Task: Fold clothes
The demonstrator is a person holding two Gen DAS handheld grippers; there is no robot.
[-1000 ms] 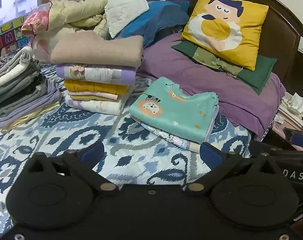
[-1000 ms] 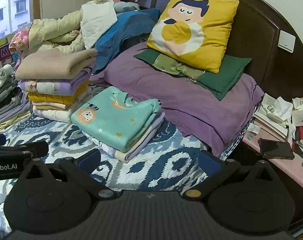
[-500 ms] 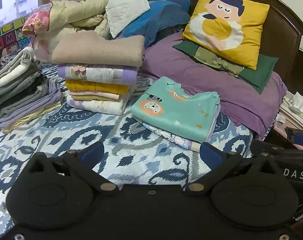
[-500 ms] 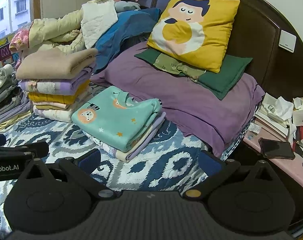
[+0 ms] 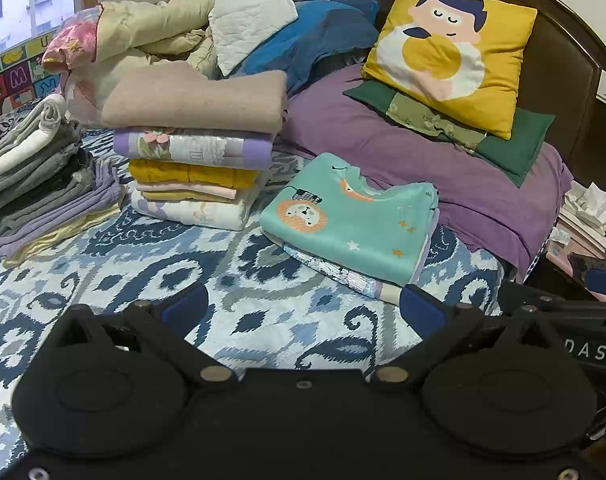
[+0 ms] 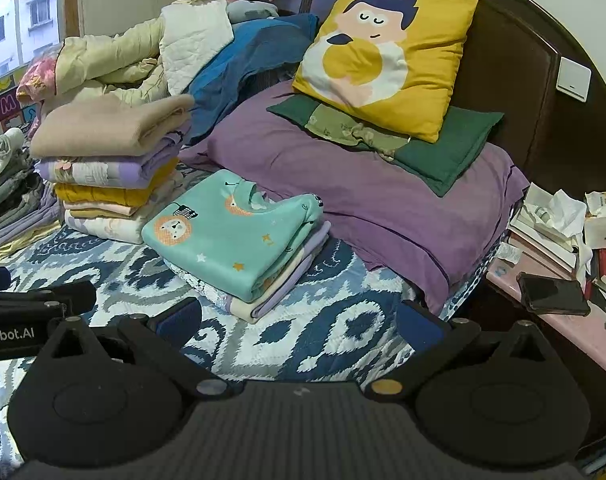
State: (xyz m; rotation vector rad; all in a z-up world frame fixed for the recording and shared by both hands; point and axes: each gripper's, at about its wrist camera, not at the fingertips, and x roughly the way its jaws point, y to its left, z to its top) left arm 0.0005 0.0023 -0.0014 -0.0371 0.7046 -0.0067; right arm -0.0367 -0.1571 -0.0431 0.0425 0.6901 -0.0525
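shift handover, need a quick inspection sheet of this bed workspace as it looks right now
Surface: blue patterned bedspread, bare in front of the grippers.
Job's things: mint lion top folded on a short stack; tall stack topped by a beige piece; grey stack at left; unfolded heap behind.
Clutter: yellow cushion, purple bedding, phone and papers on the nightstand.
Grippers: left gripper and right gripper open, empty.
Cables: nothing seen.
Surroundings: dark headboard, window at left.
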